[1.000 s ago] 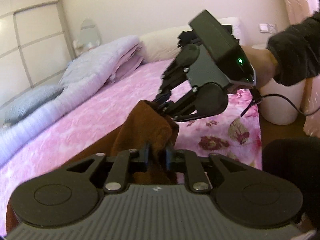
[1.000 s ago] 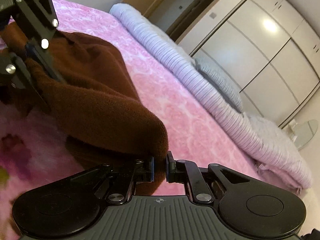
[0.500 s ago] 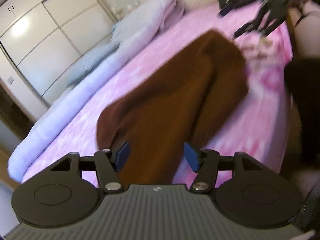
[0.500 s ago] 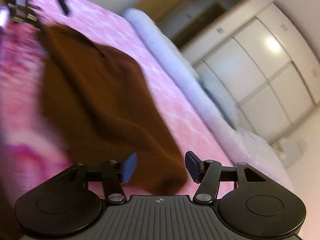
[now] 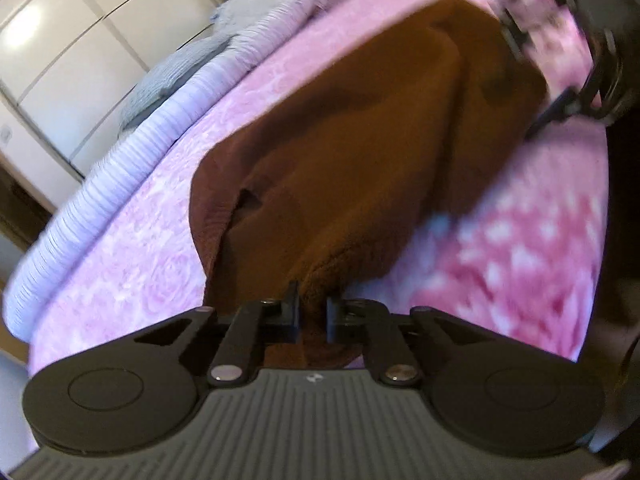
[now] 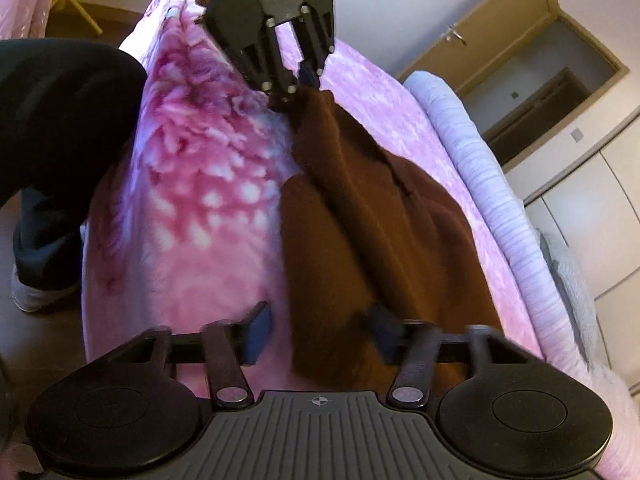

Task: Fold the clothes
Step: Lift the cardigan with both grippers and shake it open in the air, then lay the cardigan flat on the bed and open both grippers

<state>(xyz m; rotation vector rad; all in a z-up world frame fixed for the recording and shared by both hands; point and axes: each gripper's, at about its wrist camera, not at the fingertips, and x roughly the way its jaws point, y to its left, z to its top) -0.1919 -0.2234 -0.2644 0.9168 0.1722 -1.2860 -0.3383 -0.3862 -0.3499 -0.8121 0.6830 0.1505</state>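
Brown garment lies bunched lengthwise on the bed, left gripper pinching its 6 o'clock edge, right gripper wide open, empty (folding looks partway).

The near end of the brown garment is hidden behind the left gripper in the left wrist view, so how much cloth lies between the fingers cannot be told. The right gripper is cut off by the top and right edges there and smeared by motion — its finger spacing cannot be read from that view. The pink bedspread is blurred at the right, its floral pattern reduced to patches. In the right wrist view, the garment's lower edge is covered by the gripper body, and the right-hand fingertip is blurred. A dark sleeve is cropped at the left edge — the person beyond it is unseen.
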